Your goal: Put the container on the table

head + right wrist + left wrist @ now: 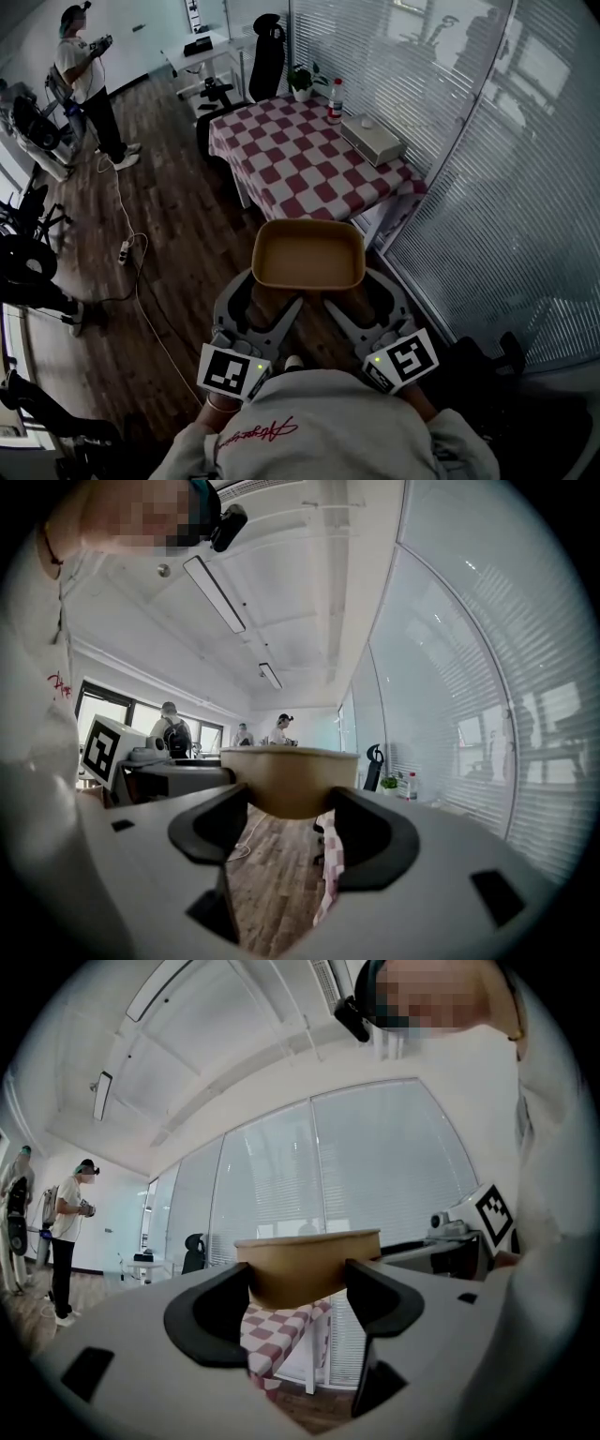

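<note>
The container [308,253], a shallow tan tub with rounded corners and nothing in it, is in the air just short of the near corner of the table [291,169], over the wooden floor [178,234] and not yet above the checked cloth. Its long axis runs from side to side across the person. That is roughly in line with the table's near edge, though the table sits a little askew to it.

Two grippers carry the container from its near long side. The left gripper [265,298] has its jaws closed on the left part of that side, with the wall of the tub between its pads. The right gripper [358,298] grips the right part in the same way, its jaws wide because the tub is wide. Each gripper view shows the tan wall seated between the two jaw tips, with the table's cloth beyond and below it.

From both grippers the table lies straight ahead and lower, and neither hand is clearly nearer to it. The coming move looks like a carry forward over the near edge, then a level lowering with both hands together.

The near half of the table is bare. At its far end, well away from the container, stand a flat box [372,138], a bottle [335,100] and a potted plant [302,82].
</note>
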Available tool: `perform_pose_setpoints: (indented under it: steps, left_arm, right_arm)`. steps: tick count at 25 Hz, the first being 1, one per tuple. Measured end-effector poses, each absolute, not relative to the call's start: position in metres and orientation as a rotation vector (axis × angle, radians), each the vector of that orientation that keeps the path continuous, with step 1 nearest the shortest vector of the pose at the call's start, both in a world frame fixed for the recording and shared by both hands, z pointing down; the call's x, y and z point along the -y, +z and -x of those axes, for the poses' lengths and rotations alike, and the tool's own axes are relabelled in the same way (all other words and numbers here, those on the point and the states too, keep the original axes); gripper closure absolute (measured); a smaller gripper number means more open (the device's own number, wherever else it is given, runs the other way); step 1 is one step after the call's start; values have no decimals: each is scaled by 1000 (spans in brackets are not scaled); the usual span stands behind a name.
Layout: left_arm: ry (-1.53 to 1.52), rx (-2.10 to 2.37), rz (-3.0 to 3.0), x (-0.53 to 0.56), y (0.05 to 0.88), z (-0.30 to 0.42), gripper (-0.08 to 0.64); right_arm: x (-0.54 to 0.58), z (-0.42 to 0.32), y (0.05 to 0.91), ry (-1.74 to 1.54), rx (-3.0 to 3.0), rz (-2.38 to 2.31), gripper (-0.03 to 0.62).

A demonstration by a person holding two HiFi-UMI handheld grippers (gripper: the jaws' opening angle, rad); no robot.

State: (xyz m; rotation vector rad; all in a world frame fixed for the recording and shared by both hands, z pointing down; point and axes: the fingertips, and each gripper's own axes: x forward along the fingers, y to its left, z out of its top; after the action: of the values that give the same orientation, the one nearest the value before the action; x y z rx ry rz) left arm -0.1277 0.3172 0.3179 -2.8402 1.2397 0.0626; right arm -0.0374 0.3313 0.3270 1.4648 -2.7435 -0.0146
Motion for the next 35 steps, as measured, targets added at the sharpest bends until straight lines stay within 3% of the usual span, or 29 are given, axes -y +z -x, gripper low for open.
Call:
perform_pose_setpoints:
  steps: [35]
  left_arm:
    - [82,-1167,2870,-252,325,163,230]
  right_arm:
    - [-271,73,333,-21,2705,-1547,299]
